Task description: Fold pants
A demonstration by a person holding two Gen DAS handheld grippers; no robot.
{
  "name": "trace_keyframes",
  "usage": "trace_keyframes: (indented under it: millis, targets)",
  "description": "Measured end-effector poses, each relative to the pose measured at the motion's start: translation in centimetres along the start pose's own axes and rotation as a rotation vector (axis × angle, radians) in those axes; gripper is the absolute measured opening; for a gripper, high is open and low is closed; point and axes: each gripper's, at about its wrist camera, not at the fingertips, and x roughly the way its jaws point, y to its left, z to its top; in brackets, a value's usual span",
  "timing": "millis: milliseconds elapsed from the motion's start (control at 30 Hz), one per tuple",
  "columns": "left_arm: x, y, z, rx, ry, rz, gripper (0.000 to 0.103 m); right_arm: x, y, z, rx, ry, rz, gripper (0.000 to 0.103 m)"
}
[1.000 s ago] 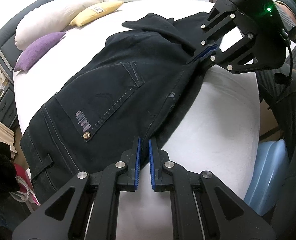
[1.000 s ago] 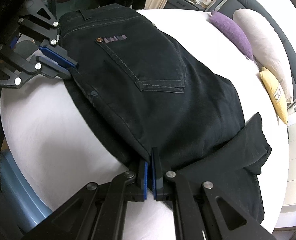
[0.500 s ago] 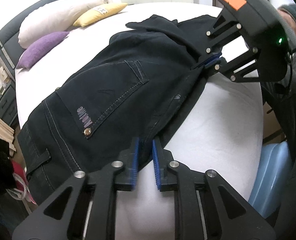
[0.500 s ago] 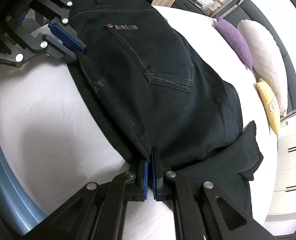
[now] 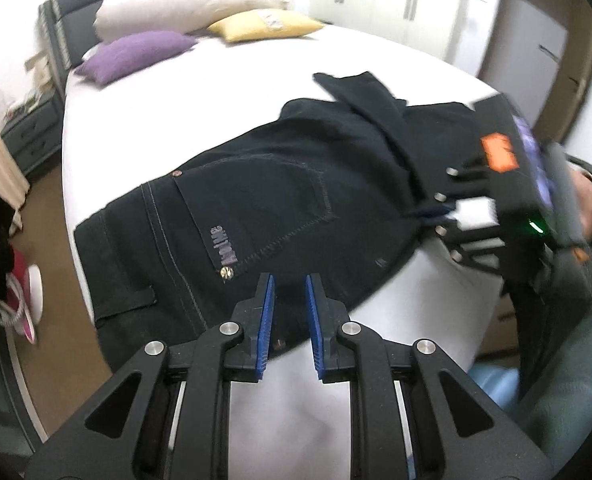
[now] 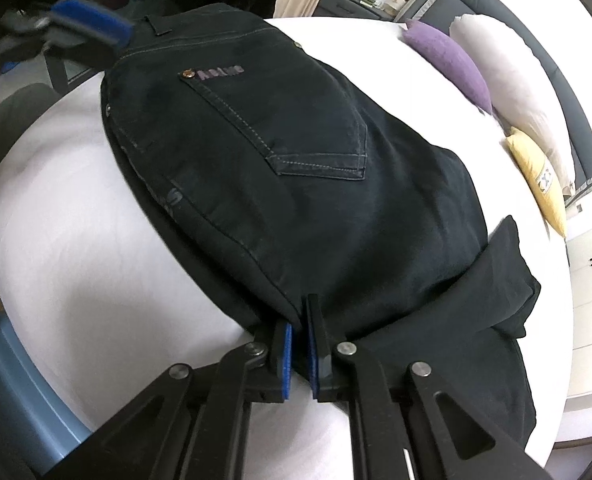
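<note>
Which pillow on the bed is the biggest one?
The white pillow is the biggest. It lies against the headboard, much longer than the purple pillow in front of it and the yellow pillow beside it.

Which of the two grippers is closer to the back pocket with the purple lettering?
Left. The left gripper hovers open just below the pocket, near its lettering. The right gripper sits farther along the pants' edge toward the legs.

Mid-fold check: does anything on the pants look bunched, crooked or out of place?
Yes. The far leg end is doubled over in a lumpy, skewed flap rather than lying flat on the pants. The folded edge nearest the right gripper looks even. No damage shows.
</note>
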Motion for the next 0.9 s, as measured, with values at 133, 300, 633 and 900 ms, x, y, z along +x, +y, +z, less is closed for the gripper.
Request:
trace_keyframes:
  millis: [133, 300, 633, 900]
  targets:
    - [4.1, 3.3, 0.6, -0.127, 0.069, 0.016, 0.016, -0.1, -0.3, -0.3, 0.022, -0.013, 0.007, 0.009]
    - [6.9, 6.4, 0.1, -0.183, 0.112, 0.007, 0.019, -0.3, -0.4, -0.6, 0.043, -0.028, 0.017, 0.009]
    - [3.4, 2.0, 3.6, -0.148, 0.018, 0.058, 0.019, -1.1, 1.7, -1.5, -0.032, -0.067, -0.115, 0.013]
    - [11.5, -2.4, 9.8, -0.19, 0.083, -0.126, 0.02, -1.9, 0.6, -2.5, 0.043, -0.107, -0.057, 0.018]
